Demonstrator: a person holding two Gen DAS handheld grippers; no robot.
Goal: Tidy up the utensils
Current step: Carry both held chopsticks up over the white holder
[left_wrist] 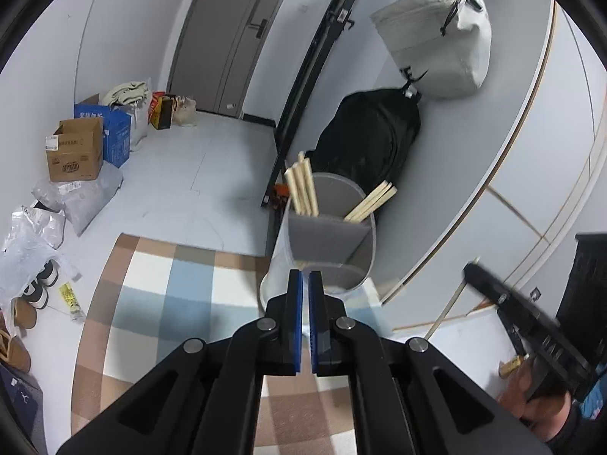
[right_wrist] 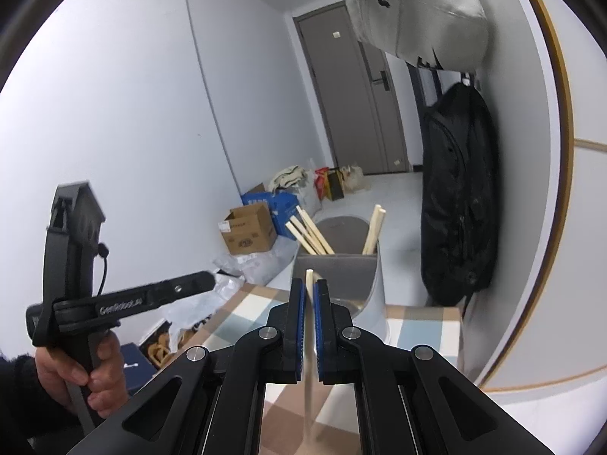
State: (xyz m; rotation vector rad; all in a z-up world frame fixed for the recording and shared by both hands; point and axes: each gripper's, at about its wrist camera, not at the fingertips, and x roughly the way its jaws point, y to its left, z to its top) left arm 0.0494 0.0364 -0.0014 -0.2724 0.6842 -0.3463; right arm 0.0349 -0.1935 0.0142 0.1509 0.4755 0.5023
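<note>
Pinching one chopstick in the right tongs, aiming at the holder; hovering empty left tongs, pressed together, near the holder's rim.

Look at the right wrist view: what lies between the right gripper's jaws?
A single pale chopstick stands clamped between the jaws of the right gripper, its tip poking up toward the grey utensil holder.

The near compartment of the grey utensil holder stood open from above. Chopsticks leaned out of its far compartments, crowding the back rim. A black backpack on the wall hemmed in the right; the checked tablecloth lay bare to the left.
</note>
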